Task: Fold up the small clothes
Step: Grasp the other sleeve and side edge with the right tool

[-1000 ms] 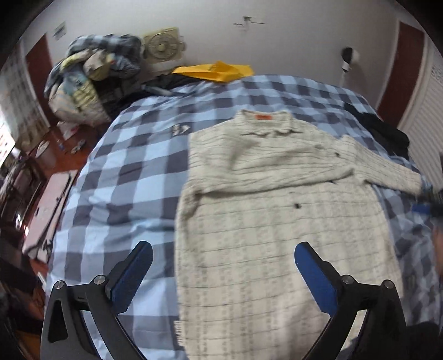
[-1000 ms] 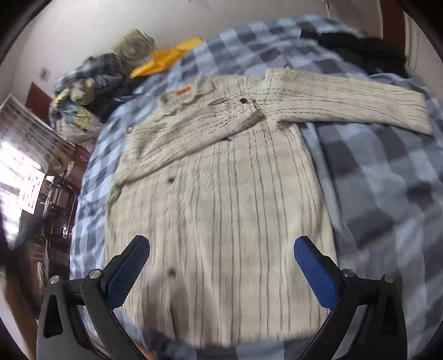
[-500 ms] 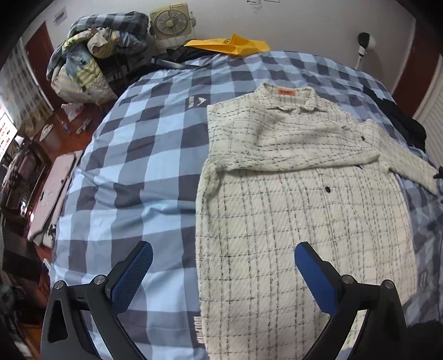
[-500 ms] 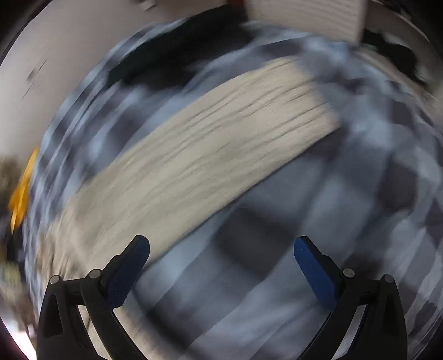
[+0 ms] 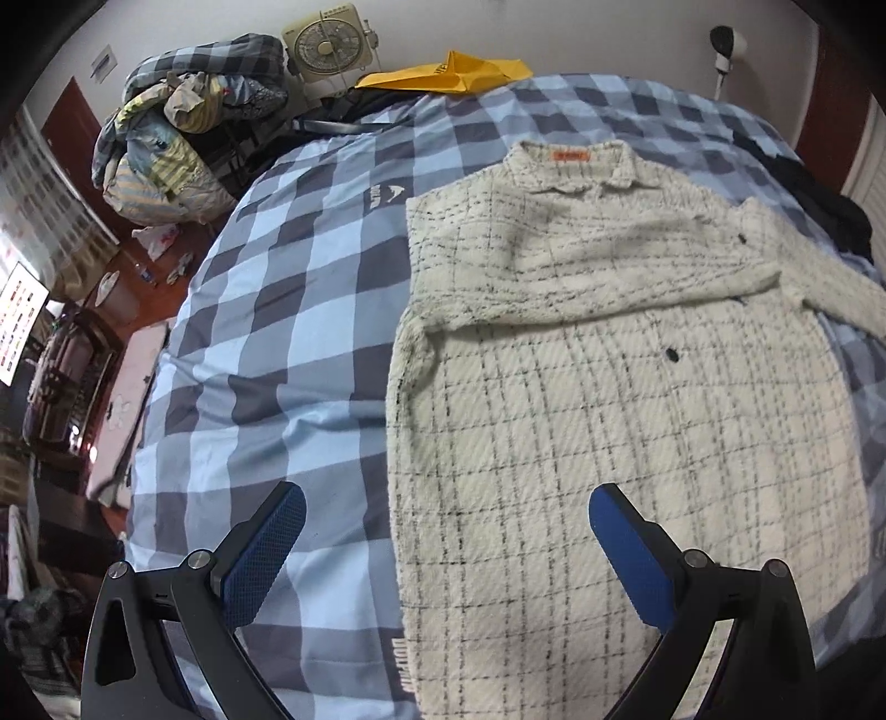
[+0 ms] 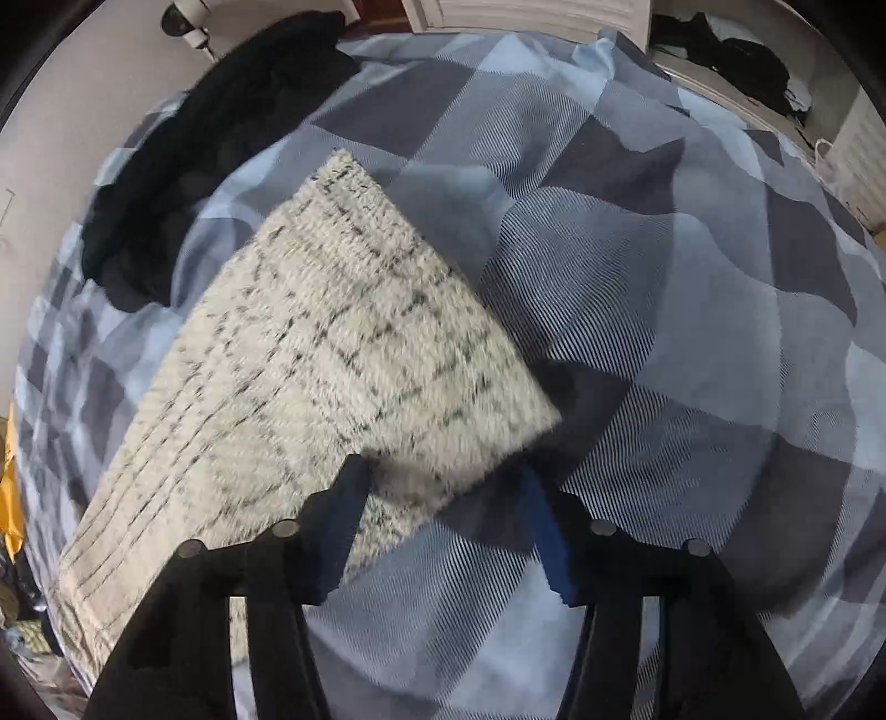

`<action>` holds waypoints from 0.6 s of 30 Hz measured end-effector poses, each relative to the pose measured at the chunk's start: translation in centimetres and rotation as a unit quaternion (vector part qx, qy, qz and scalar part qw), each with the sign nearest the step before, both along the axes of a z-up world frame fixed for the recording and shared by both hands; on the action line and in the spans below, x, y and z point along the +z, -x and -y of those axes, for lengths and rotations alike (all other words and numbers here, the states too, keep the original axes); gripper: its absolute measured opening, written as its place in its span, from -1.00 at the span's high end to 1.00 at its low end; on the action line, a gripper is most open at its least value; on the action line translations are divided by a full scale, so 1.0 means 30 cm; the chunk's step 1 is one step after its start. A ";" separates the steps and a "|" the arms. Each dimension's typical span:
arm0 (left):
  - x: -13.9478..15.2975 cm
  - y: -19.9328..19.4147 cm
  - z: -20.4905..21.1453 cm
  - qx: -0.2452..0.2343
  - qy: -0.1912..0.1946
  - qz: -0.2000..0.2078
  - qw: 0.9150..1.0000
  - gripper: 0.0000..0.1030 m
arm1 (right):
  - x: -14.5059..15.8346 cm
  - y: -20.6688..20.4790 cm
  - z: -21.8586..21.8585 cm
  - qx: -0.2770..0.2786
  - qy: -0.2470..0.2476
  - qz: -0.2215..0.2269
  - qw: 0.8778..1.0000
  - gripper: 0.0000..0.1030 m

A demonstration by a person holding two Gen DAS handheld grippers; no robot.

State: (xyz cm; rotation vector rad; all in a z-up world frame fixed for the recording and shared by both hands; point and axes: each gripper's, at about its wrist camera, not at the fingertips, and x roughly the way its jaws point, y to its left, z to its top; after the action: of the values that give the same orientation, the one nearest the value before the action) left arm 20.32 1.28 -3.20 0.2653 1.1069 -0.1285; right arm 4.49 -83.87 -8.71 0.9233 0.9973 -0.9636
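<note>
A cream shirt with a thin black check (image 5: 609, 399) lies flat on the blue checked bedspread (image 5: 277, 310), collar and orange label at the far end. Its left sleeve is folded across the chest; its right sleeve (image 6: 343, 354) stretches out to the right. My left gripper (image 5: 446, 531) is open and empty above the shirt's lower left edge. My right gripper (image 6: 443, 498) is low over the cuff end of the right sleeve, its jaws partly closed with the cuff's lower edge between them, not clamped on it.
A pile of bedding (image 5: 183, 133), a small fan (image 5: 326, 47) and a yellow bag (image 5: 448, 72) sit beyond the bed's far left corner. Dark clothes (image 6: 210, 138) lie on the bed past the sleeve. The floor with furniture (image 5: 66, 360) drops off on the left.
My right gripper has swung right from over the shirt body, dropped to the sleeve cuff, and narrowed its jaws. My left gripper has risen slightly and stays open.
</note>
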 end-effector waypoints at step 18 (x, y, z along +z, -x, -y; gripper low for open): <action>0.131 0.047 -0.143 0.033 0.092 0.033 0.995 -1.00 | 0.876 -0.368 -0.897 0.222 0.276 0.156 0.922 0.81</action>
State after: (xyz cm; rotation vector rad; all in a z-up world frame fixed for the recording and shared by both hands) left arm 18.91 5.57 0.74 0.0674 1.0287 -0.1597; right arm 15.53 -56.96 17.56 0.3343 0.5719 -0.6288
